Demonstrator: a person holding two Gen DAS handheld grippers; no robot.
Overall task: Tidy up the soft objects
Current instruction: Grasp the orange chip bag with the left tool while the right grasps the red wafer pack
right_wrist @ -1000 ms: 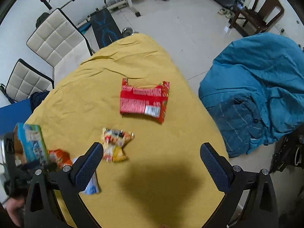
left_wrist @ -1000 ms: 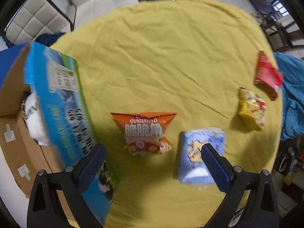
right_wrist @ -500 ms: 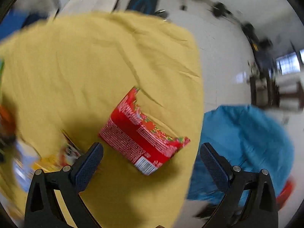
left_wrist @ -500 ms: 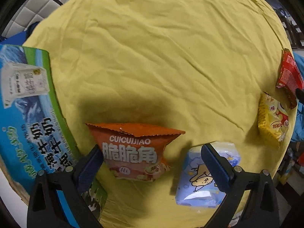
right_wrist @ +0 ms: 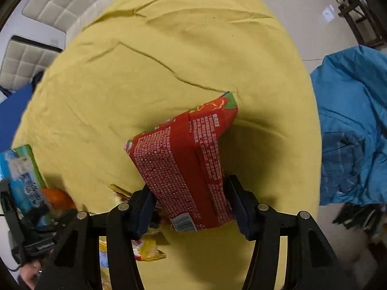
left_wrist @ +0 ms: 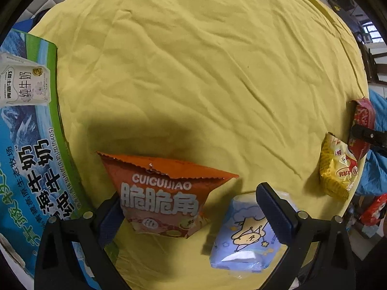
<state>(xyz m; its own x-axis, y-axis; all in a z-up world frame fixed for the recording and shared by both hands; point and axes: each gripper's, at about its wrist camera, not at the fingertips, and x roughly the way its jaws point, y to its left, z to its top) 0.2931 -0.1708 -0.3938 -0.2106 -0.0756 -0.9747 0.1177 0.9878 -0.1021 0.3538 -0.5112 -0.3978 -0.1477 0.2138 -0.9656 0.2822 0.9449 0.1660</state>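
My left gripper (left_wrist: pixel 191 211) is open and straddles the lower part of an orange snack bag (left_wrist: pixel 167 198) that lies on the yellow tablecloth (left_wrist: pixel 193 72). A light blue cartoon packet (left_wrist: pixel 244 244) lies under the right finger. My right gripper (right_wrist: pixel 189 203) is shut on a red snack bag (right_wrist: pixel 186 164), which tilts up above the cloth. The red bag also shows at the right edge of the left wrist view (left_wrist: pixel 362 123), beside a yellow snack bag (left_wrist: pixel 337 169). The yellow bag lies below the right gripper (right_wrist: pixel 145 249).
An open cardboard milk box (left_wrist: pixel 26 133) with blue and green print stands at the table's left; it also shows in the right wrist view (right_wrist: pixel 23 171). A blue cloth heap (right_wrist: pixel 353 125) lies right of the table. White padded chairs (right_wrist: pixel 55 7) stand behind.
My right gripper has closed on the red bag and tilted it up off the cloth. My left gripper has come lower and nearer over the orange bag.
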